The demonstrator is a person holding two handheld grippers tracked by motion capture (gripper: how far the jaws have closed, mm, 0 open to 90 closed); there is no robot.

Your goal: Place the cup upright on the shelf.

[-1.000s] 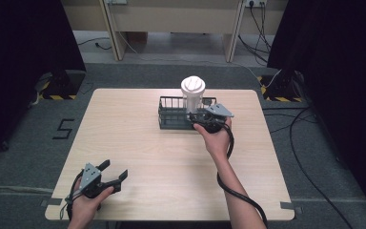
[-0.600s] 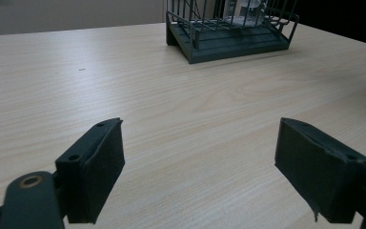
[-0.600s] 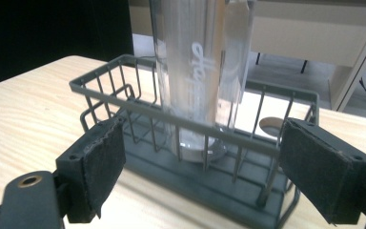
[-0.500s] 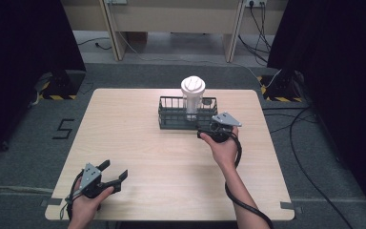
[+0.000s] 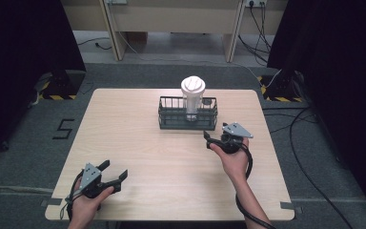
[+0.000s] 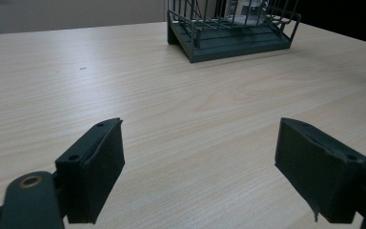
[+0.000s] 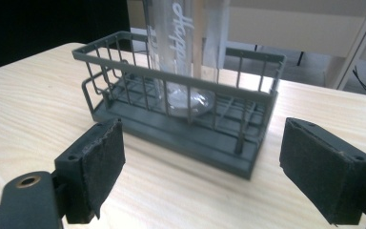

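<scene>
A pale wooden table (image 5: pixel 138 143) is sitting on grey carpet between dark curtains, with a clear lidded cup (image 5: pixel 193 98) standing upright in a dark wire basket (image 5: pixel 188 114) toward the far edge. The right tool (image 5: pixel 218 138), jaws wide and empty, is hovering just in front of the basket; any withdrawal is best kept straight and low. The left tool (image 5: pixel 114 175), also wide, is resting near the front edge, with open tabletop between.
</scene>
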